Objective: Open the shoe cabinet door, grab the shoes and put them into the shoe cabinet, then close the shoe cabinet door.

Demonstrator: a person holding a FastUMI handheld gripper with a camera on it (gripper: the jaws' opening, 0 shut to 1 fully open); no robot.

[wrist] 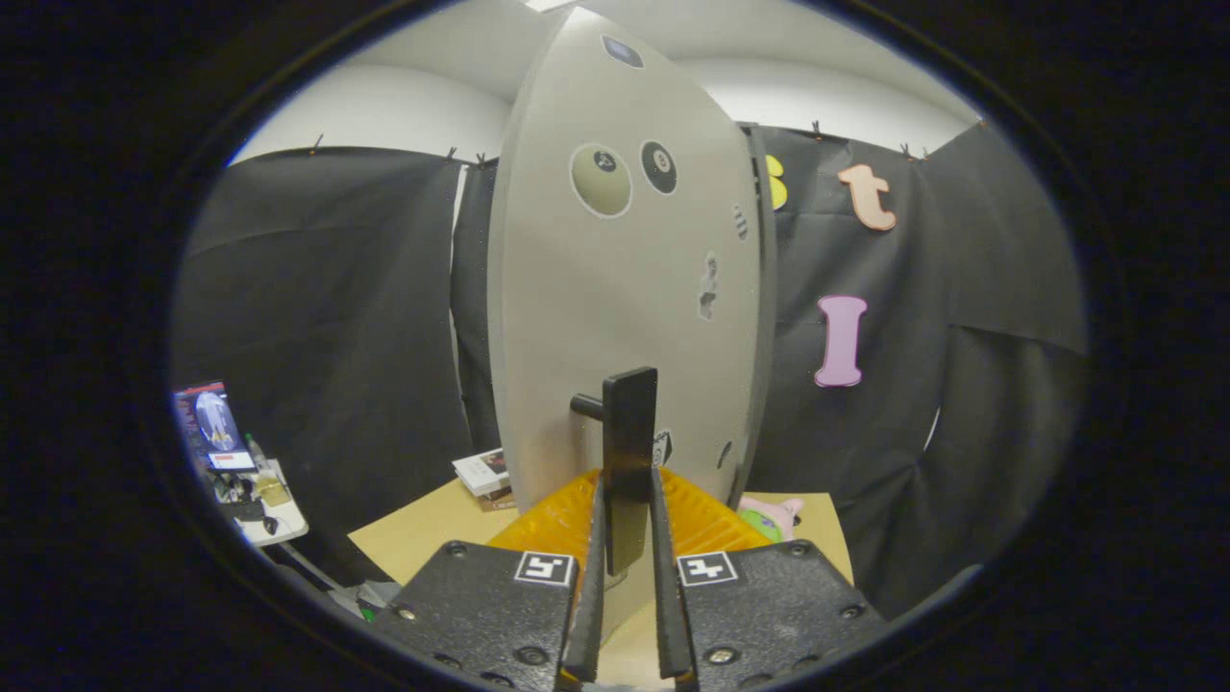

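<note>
Cabinet door (625, 288) stands upright right in front of you, a pale grey panel with round stickers near its top, and its dark handle (629, 452) juts out toward you on a short peg. Your claw (627, 567) is clamped on that handle, with a finger (588, 586) pressed against each side of the flat bar. Just beyond the fingers lies something orange and ribbed (711, 519) on the tan surface (423, 538). A pink and green soft toy (774, 517) sits beside it near the door's foot, and a few books (485, 473) are stacked on the other side.
</note>
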